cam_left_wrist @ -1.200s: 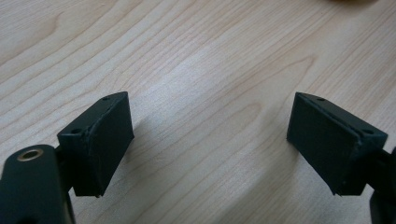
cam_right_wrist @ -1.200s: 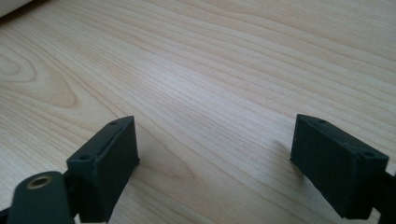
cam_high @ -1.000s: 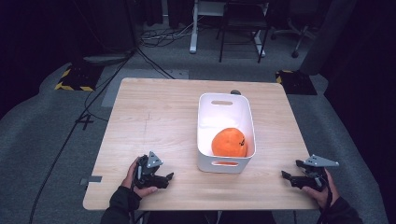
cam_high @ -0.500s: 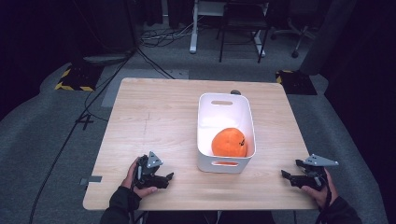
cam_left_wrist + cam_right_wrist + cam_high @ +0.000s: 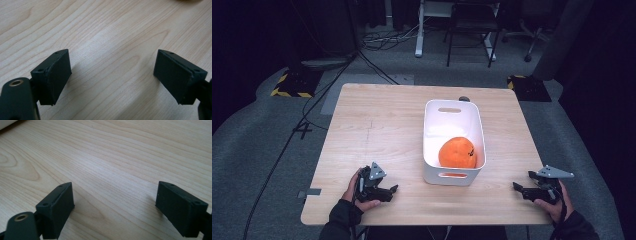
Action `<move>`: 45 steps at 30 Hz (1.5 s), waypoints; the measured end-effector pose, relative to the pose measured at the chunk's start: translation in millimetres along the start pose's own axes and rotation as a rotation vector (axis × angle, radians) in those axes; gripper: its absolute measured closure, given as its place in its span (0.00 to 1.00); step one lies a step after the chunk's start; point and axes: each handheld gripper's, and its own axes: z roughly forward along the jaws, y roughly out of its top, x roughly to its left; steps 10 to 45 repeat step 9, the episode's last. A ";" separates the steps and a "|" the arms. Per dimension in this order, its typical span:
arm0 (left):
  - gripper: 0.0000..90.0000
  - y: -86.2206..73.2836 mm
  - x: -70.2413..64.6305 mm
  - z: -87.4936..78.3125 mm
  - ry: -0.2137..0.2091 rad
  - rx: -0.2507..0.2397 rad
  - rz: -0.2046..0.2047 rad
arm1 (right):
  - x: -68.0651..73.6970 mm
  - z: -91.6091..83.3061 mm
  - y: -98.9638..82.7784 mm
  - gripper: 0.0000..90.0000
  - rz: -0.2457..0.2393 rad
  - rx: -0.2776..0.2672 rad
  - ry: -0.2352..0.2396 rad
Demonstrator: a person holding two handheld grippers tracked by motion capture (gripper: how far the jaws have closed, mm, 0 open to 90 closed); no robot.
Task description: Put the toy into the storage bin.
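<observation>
An orange (image 5: pixel 457 152) lies in the near end of a white plastic bin (image 5: pixel 430 140) at the middle of the wooden table (image 5: pixel 382 120). My left gripper (image 5: pixel 393 190) rests on the table near its front left edge, pointing right toward the bin, jaws open with bare wood between them (image 5: pixel 112 75). My right gripper (image 5: pixel 517 186) sits at the front right corner, pointing left toward the bin. Its jaws are open too, with nothing between them (image 5: pixel 115 202). Each gripper is held by a hand.
A small dark object (image 5: pixel 464 98) lies at the table's far edge behind the bin. Past the table there are cables on the grey floor, a desk frame and a chair. Yellow-black striped pads (image 5: pixel 292 92) lie on the floor at the left and right.
</observation>
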 end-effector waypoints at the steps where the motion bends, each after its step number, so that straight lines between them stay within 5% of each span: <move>1: 0.16 0.0 0.0 0.0 0.000 0.000 0.000 | 0.0 0.0 0.0 0.17 0.000 0.000 0.000; 45: 0.16 -0.1 -0.1 0.0 0.001 0.000 0.000 | -0.1 0.0 0.0 0.17 -0.001 0.000 0.000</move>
